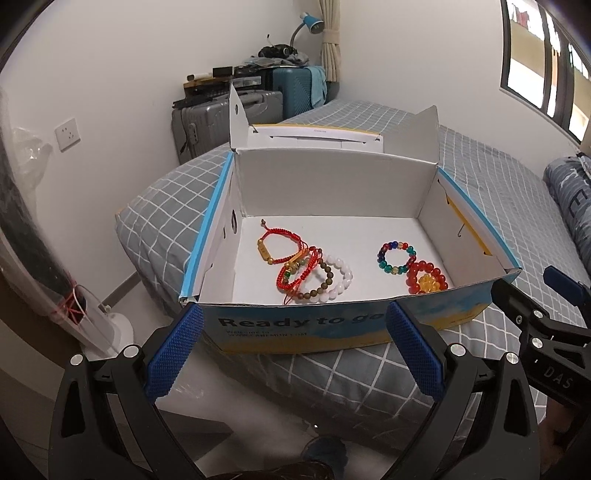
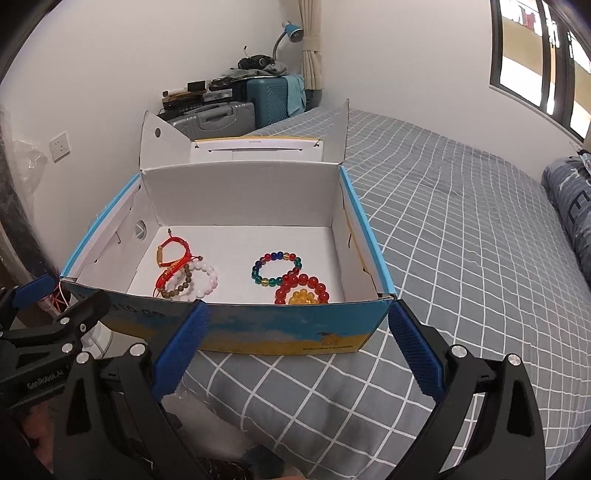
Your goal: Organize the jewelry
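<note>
Both grippers, left (image 1: 293, 354) & right (image 2: 297, 358): fingers spread, empty; bracelets (image 1: 306, 273) already inside box (image 1: 332, 325); sorting looks nrly done.

A grey checked bed (image 2: 461, 229) fills the room's right side, with a rolled dark quilt (image 2: 569, 206) at its right edge. Beyond its far corner stand a grey suitcase (image 1: 207, 118) and a teal suitcase (image 1: 295, 88), with a blue desk lamp (image 1: 310, 22) above them.
</note>
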`<state>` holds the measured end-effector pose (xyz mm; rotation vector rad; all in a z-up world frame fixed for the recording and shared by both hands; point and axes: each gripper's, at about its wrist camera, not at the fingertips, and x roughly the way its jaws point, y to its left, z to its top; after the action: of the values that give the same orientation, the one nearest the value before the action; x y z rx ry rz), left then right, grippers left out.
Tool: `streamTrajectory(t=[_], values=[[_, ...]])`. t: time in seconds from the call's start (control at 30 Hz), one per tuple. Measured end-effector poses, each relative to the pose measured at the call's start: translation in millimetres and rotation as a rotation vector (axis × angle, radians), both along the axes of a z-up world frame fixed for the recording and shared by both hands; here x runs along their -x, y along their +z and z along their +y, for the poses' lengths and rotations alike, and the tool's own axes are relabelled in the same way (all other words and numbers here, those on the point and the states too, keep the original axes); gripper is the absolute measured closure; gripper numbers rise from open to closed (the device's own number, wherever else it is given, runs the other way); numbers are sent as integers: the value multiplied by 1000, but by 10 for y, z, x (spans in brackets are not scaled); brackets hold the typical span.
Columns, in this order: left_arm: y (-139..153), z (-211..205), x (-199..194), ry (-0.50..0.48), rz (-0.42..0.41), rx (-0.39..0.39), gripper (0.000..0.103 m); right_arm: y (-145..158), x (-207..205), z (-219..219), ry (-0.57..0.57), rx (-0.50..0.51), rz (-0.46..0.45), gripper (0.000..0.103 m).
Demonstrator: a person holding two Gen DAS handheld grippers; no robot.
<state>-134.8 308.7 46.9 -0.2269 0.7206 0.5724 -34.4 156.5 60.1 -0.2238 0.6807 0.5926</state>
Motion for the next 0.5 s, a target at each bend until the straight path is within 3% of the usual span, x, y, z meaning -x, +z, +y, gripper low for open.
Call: streamTrajectory(t=[0.5], values=[[-21, -20, -45, -17, -3, 10, 6, 2, -29, -58, -14, 7, 1, 10]])
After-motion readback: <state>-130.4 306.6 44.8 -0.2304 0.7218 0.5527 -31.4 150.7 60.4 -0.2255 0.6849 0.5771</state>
